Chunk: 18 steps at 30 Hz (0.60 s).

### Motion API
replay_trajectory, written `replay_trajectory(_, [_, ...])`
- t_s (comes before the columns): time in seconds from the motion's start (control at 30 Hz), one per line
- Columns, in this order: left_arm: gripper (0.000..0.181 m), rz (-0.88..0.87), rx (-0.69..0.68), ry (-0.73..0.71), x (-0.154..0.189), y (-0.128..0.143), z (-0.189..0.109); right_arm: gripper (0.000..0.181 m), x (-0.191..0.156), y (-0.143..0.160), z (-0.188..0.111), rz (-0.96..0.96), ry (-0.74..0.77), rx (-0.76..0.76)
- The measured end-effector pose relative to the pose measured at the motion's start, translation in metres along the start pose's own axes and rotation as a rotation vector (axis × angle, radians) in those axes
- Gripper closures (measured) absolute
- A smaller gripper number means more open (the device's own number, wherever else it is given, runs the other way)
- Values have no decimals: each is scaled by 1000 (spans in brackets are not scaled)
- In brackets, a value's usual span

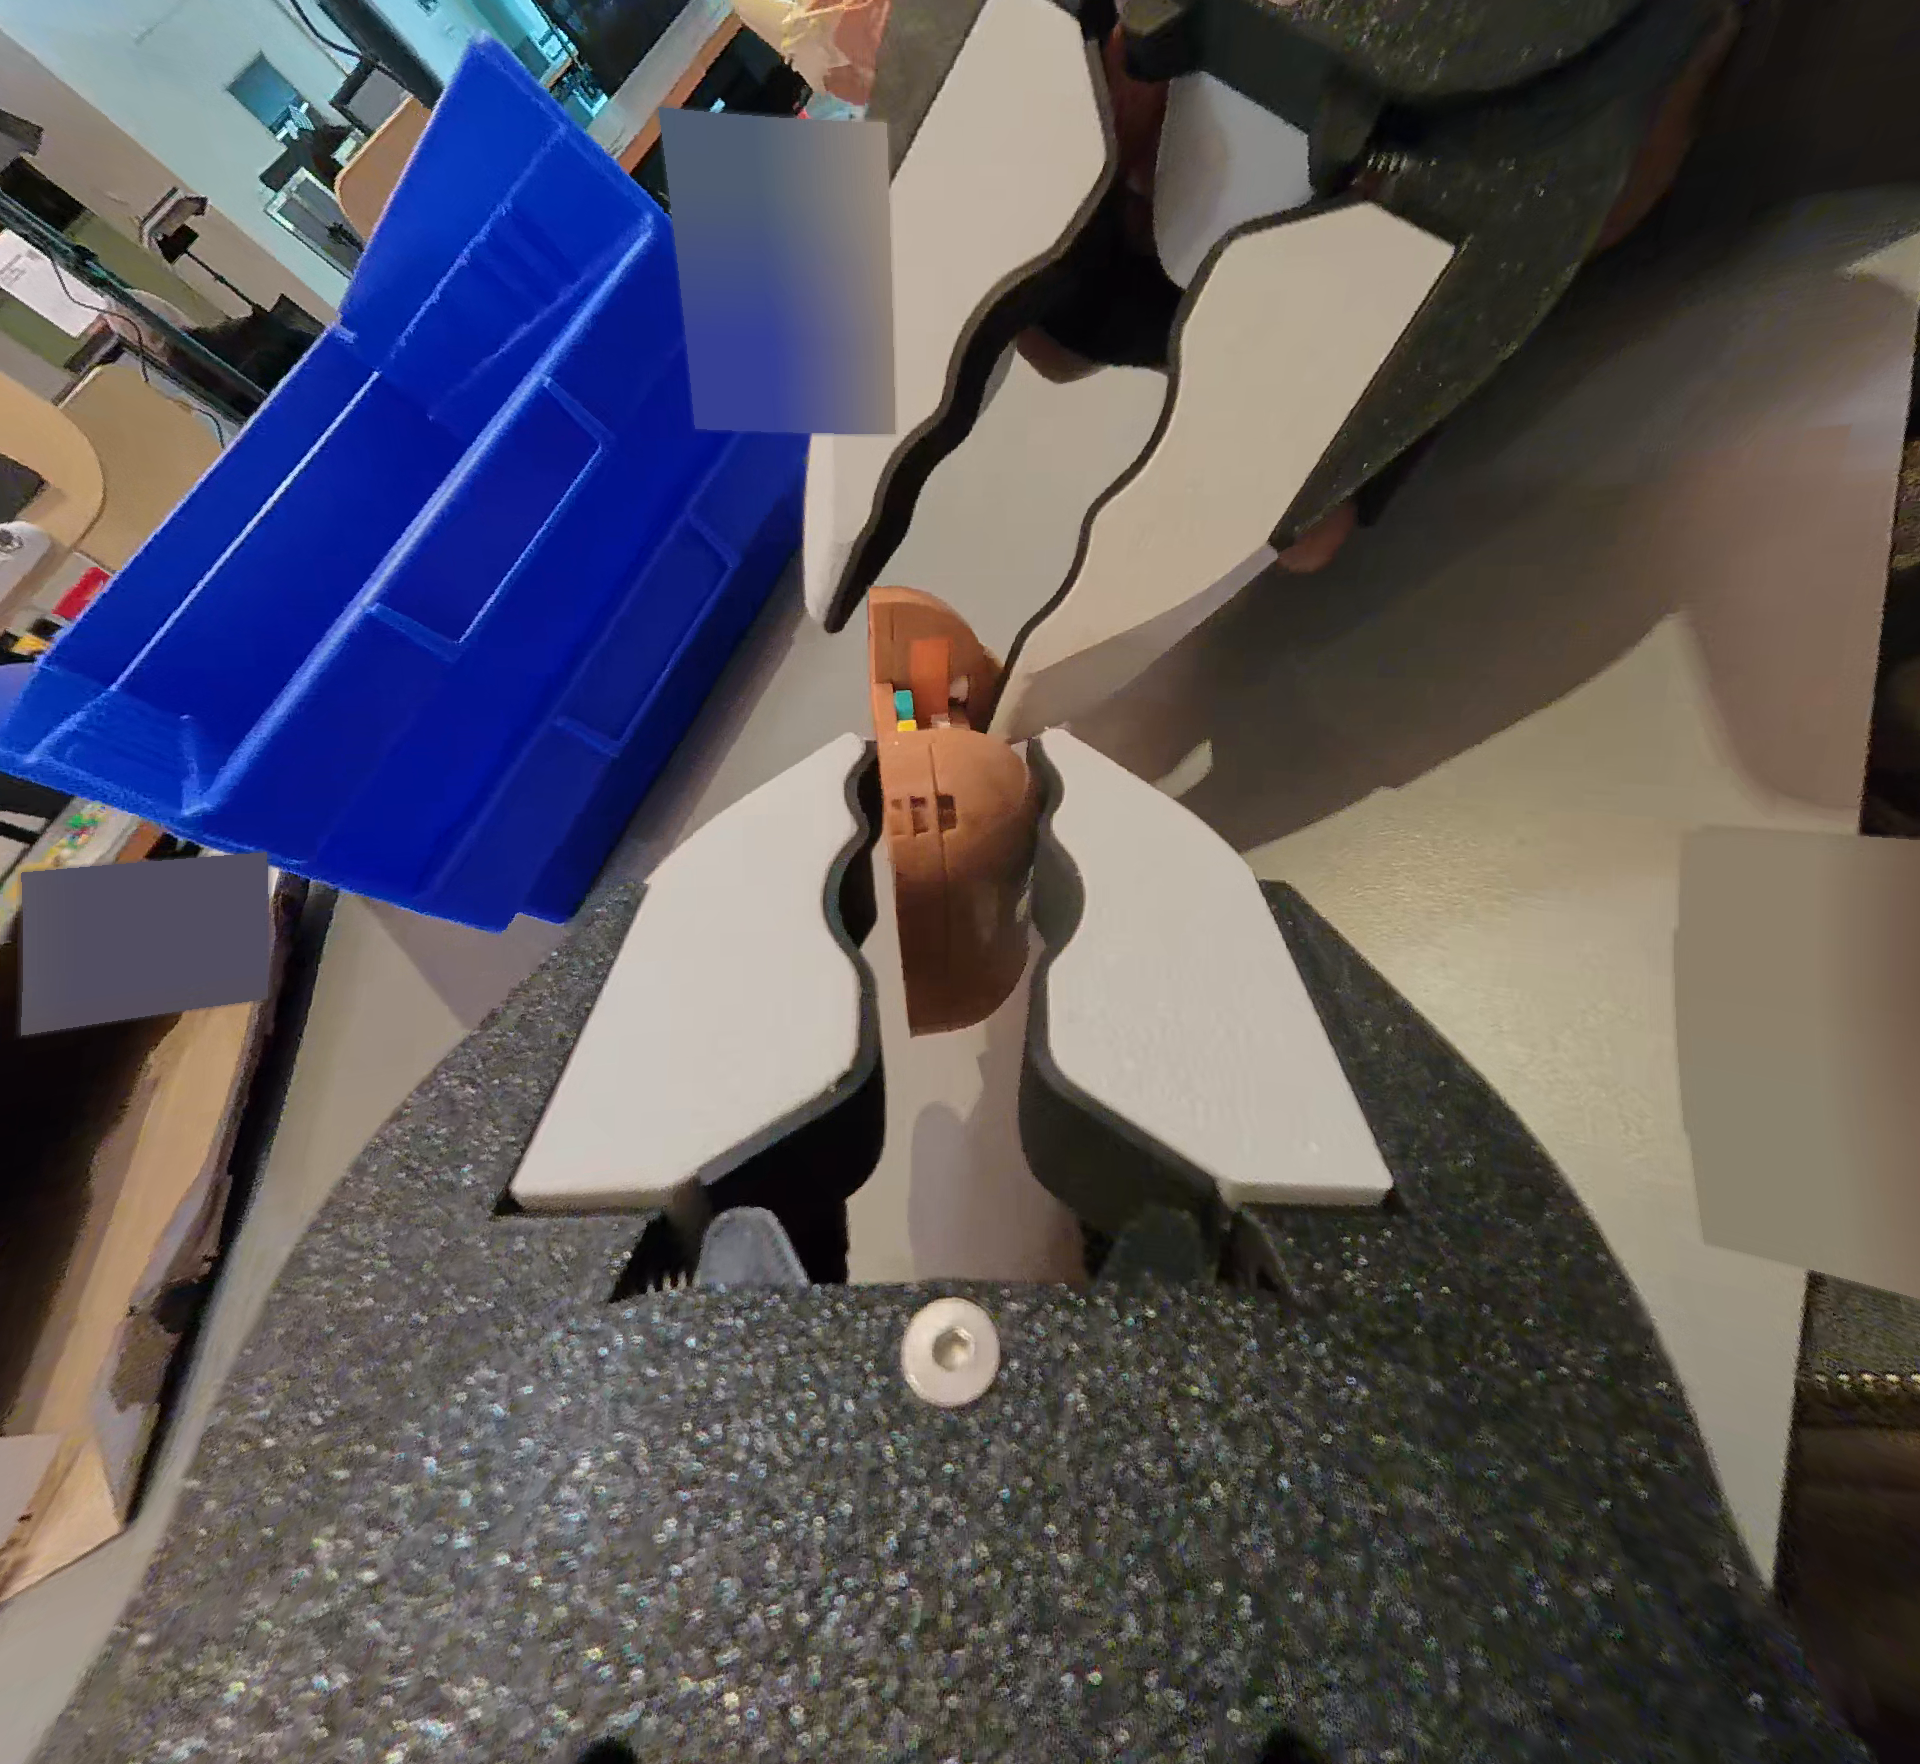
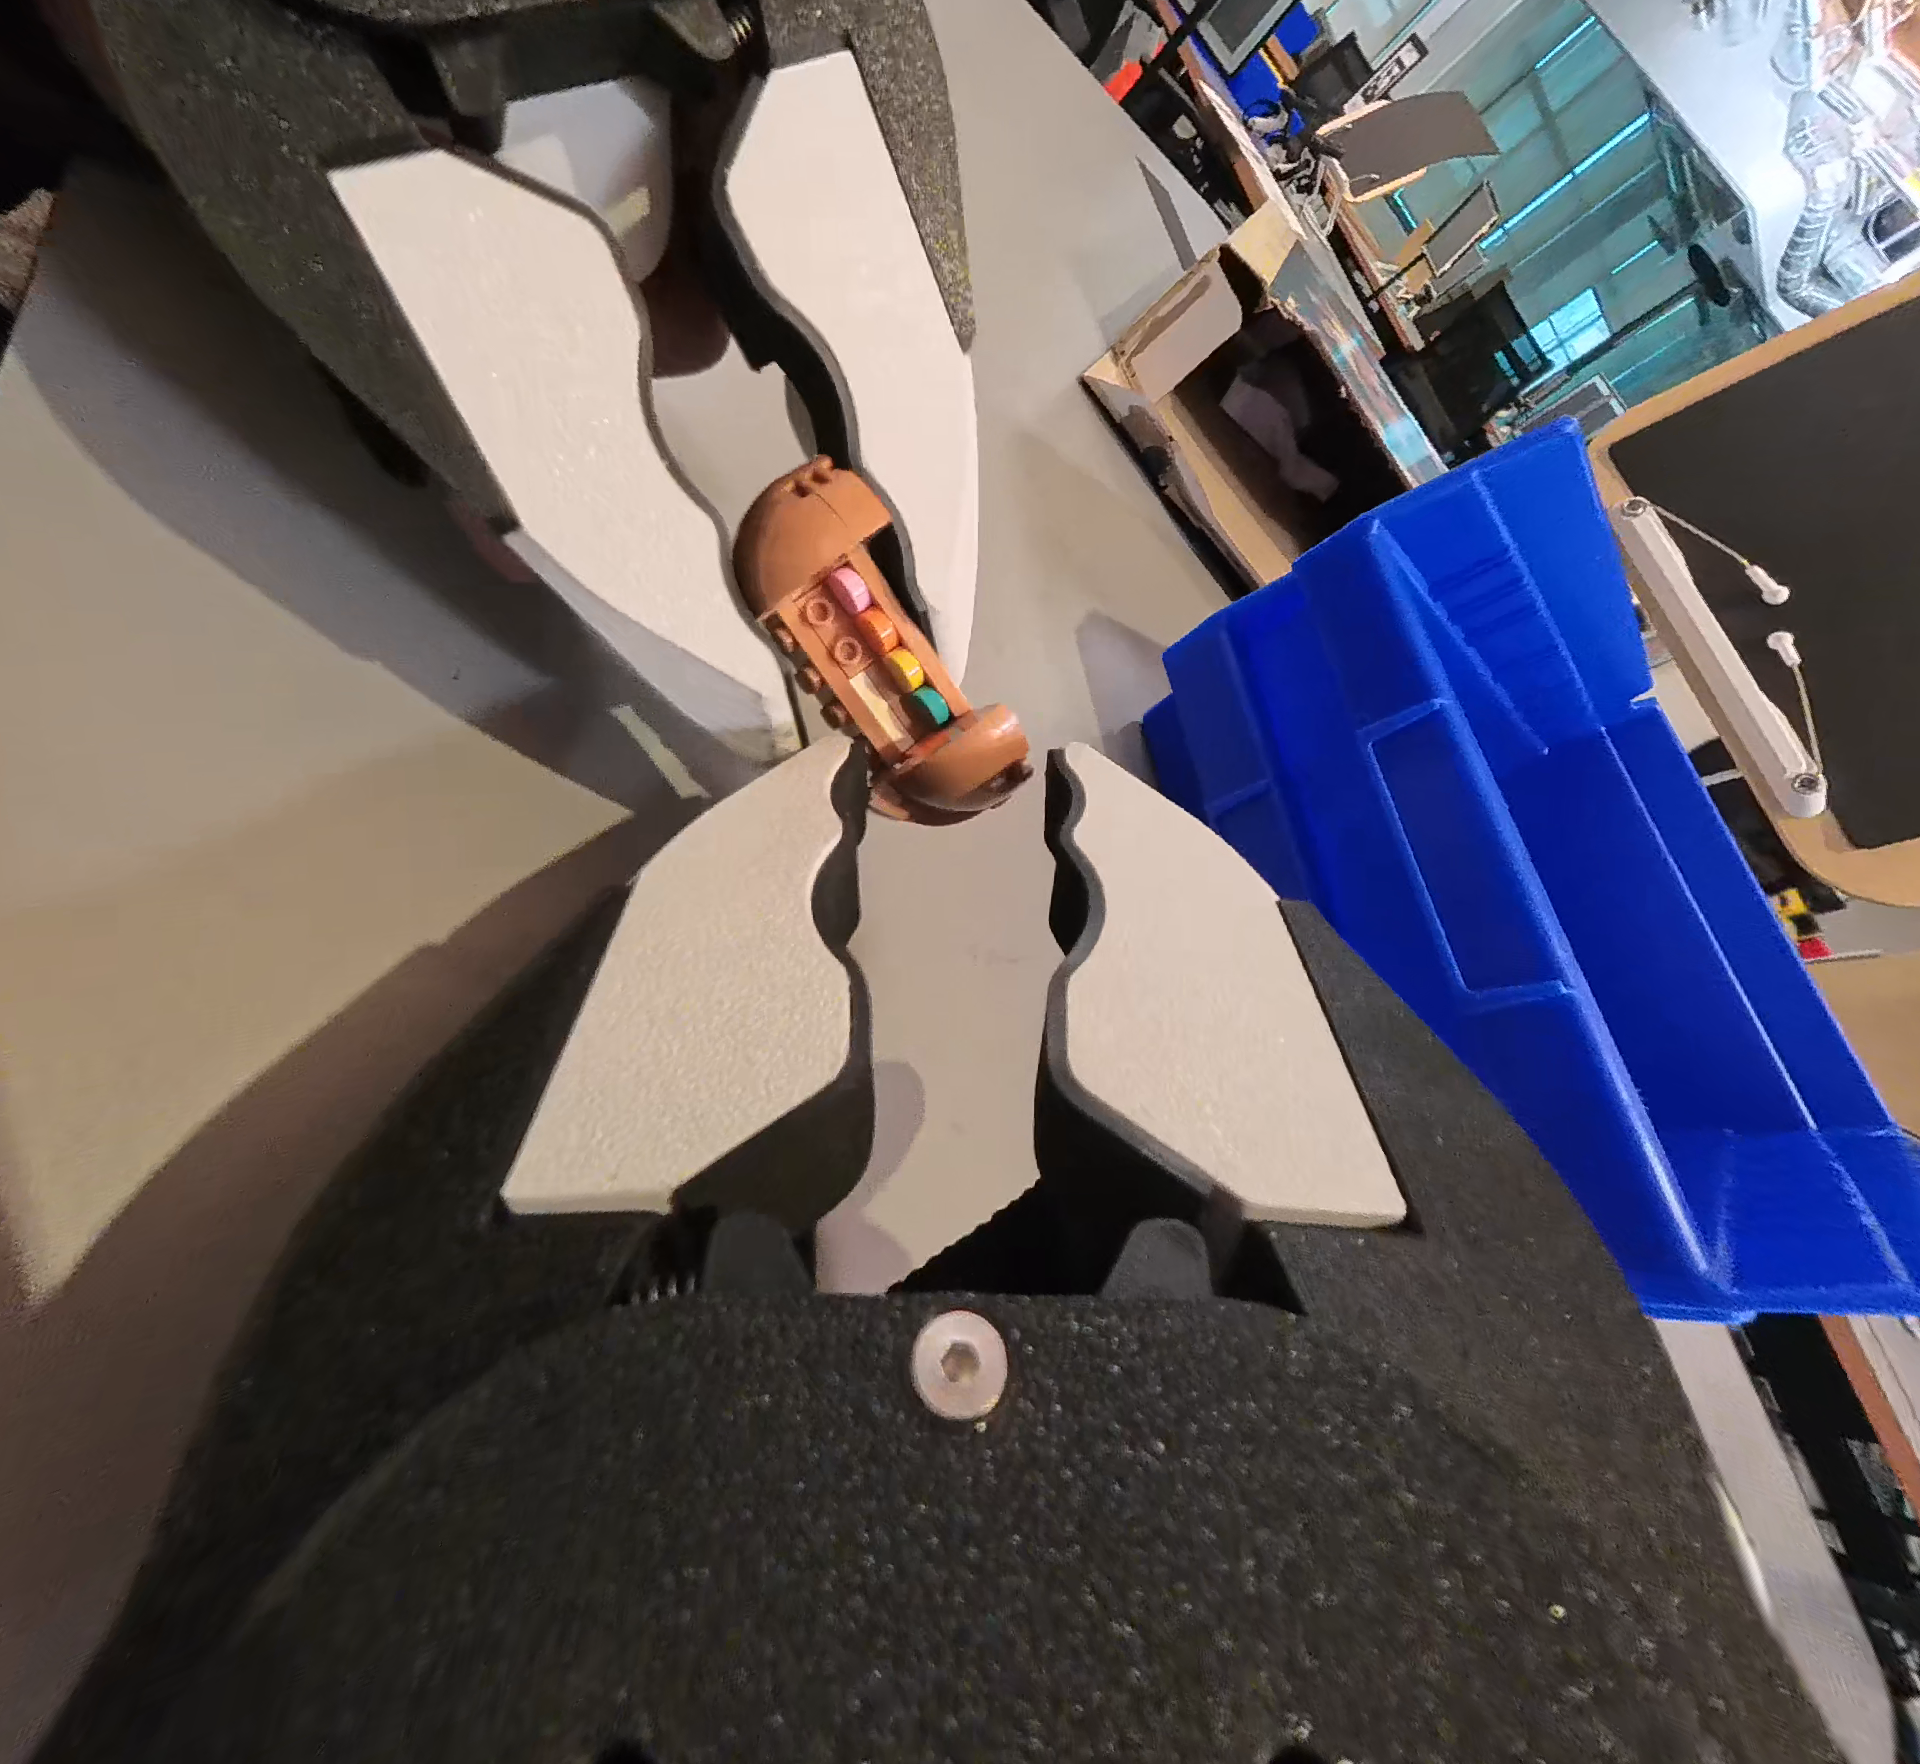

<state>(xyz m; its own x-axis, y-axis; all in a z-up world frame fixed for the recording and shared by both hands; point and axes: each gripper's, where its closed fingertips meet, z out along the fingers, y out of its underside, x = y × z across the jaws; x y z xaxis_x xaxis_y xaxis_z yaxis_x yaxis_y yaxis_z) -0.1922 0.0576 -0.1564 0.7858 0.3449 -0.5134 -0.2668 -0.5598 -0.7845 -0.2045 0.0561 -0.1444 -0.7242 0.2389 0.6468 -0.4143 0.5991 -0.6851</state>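
Much of the brown brick-built piece [image 1: 961, 883] is hidden: in the left wrist view its lower half sits between the left gripper [image 1: 951, 758] fingers, and only a sliver of the open side shows, with teal and yellow specks. The right wrist view shows that side better — a row of 4 small round studs (pink, orange, yellow, teal) set in a channel between 2 rounded brown end caps. Grey patches cover parts of the left wrist view, and the far benches and monitors are too blurred to read.

The piece [image 2: 862, 644] is smooth, glossy plastic, curved like a half-shell. Both tools have speckled black bodies, each with a silver screw, and pale grey fingers with wavy black inner edges.

The left gripper pinches the piece, its fingers pressed against the brown sides and held above the grey table [image 1: 1455, 935]. The right gripper [image 2: 951, 764] faces it tip to tip, its fingers spread; the near end cap lies just at their tips, and I cannot tell whether they touch it. A ribbed blue plastic bin [image 1: 436, 509] stands tilted just beside both tools, with an open cardboard box [image 2: 1195, 364] beyond.
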Motion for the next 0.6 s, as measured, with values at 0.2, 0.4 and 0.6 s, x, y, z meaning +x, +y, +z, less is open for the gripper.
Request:
replay_trajectory(0.2, [156,5,-18,-11,-1,3,-1,151,-3,2,3,94,-43,3])
replay_trajectory(0.4, [156,246,-68,-150,-3,2,-1,145,-1,9,6,278,-96,-19])
replay_trajectory(0.6, [156,427,-118,-271,-5,1,-2,147,-2,11,7,369,-130,-40])
